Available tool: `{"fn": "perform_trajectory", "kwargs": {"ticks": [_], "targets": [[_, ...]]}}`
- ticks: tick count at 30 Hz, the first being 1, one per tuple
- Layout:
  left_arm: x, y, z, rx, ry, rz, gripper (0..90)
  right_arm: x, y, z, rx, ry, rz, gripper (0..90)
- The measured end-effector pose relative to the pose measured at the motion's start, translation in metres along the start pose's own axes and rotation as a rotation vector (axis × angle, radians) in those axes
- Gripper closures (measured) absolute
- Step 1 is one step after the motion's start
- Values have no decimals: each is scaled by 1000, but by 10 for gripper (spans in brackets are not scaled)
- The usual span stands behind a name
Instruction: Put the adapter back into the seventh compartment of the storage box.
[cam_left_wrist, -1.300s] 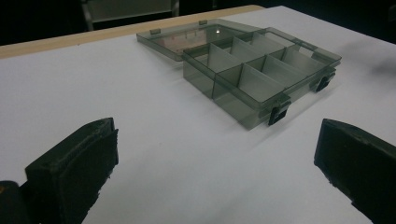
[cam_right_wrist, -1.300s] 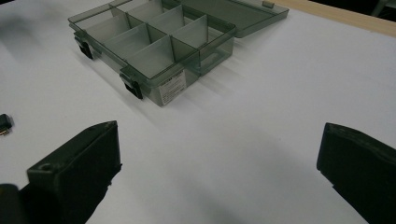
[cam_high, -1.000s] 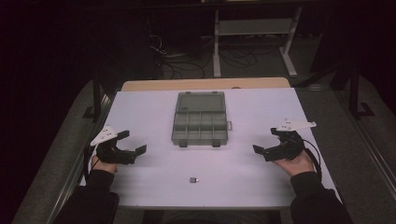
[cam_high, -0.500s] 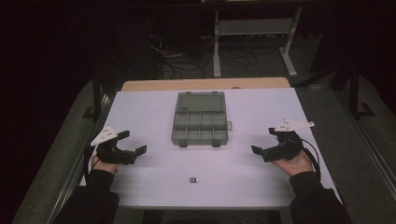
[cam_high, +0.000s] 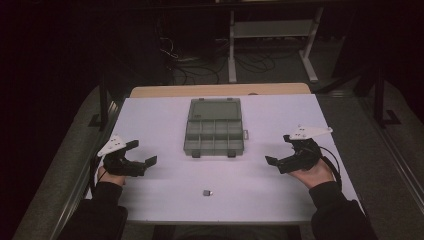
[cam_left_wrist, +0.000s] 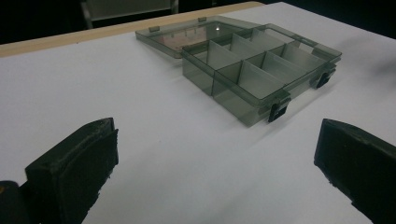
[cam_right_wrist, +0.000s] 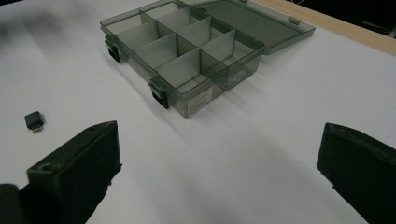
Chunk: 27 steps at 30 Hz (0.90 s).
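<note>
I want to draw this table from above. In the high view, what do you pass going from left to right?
Left black two-jaw gripper → small dark adapter-like piece → open grey see-through plastic compartment box → right black two-jaw gripper.

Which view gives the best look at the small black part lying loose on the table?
The right gripper view: the small black part lies close at its left edge, with a short plug end visible, apart from the open organiser box. The high view shows it as a tiny dark block near the table's front edge, between the two grippers.
</note>
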<state>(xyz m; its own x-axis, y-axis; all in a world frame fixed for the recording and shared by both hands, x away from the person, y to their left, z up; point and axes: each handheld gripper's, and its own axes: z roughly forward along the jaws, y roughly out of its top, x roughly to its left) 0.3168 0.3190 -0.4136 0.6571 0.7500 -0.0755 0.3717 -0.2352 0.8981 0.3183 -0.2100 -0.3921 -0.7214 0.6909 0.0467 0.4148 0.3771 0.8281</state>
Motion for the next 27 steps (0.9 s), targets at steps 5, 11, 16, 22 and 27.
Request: {"fn": "perform_trajectory", "kwargs": {"ticks": [5, 11, 16, 22, 27], "targets": [[0, 0, 0, 0, 1, 1, 0, 4, 5, 0, 15, 12, -21, 0], [0, 0, 0, 0, 1, 3, 0, 12, 14, 3, 33, 30, -50, 0], [0, 0, 0, 0, 1, 3, 0, 16, 18, 6, 41, 42, -70, 0], [0, 0, 0, 0, 1, 3, 0, 21, 23, 10, 56, 58, -86, 0], [0, 0, 0, 0, 2, 4, 0, 27, 30, 14, 66, 74, -110, 0]]}}
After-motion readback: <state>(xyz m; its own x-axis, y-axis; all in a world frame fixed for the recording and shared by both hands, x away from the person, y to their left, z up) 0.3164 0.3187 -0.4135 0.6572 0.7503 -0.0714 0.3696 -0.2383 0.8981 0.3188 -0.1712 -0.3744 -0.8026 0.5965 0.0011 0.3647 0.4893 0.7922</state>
